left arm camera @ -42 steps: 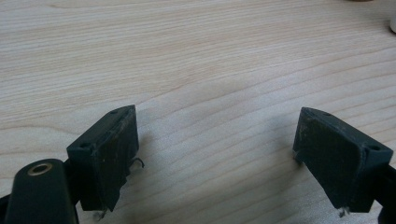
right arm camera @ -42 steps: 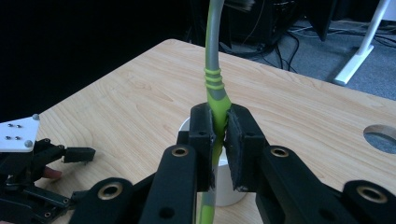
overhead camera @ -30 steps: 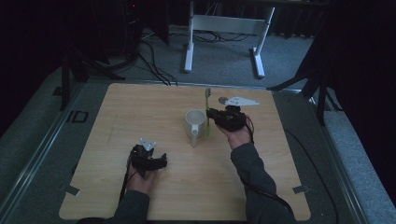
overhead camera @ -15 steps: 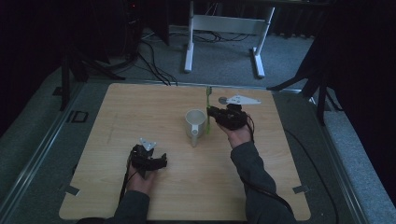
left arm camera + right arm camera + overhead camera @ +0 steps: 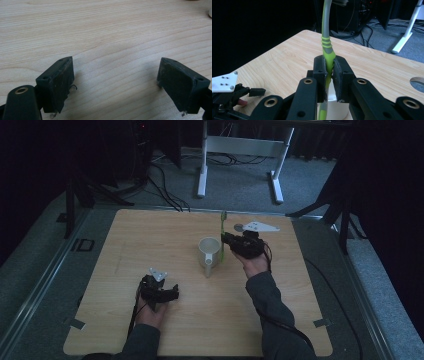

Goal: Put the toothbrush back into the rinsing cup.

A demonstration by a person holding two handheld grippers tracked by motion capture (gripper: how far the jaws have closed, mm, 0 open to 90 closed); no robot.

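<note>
A white mug (image 5: 209, 251) stands upright near the middle of the wooden table (image 5: 150, 240). Just right of it, my right gripper (image 5: 225, 240) is shut on a green and grey toothbrush (image 5: 222, 232), held upright with its bristle head on top and its lower end beside the mug. In the right gripper view the jaws (image 5: 329, 65) pinch the green handle (image 5: 326, 47) above the mug (image 5: 334, 110). My left gripper (image 5: 167, 292) rests low near the table's front left. Its jaws (image 5: 115, 75) stand wide apart over bare wood with nothing between them.
A round hole (image 5: 239, 226) is cut in the table top behind the right gripper. Beyond the far edge stand a white frame leg (image 5: 202, 170) and floor cables (image 5: 160, 180). Dark stands flank the table on both sides.
</note>
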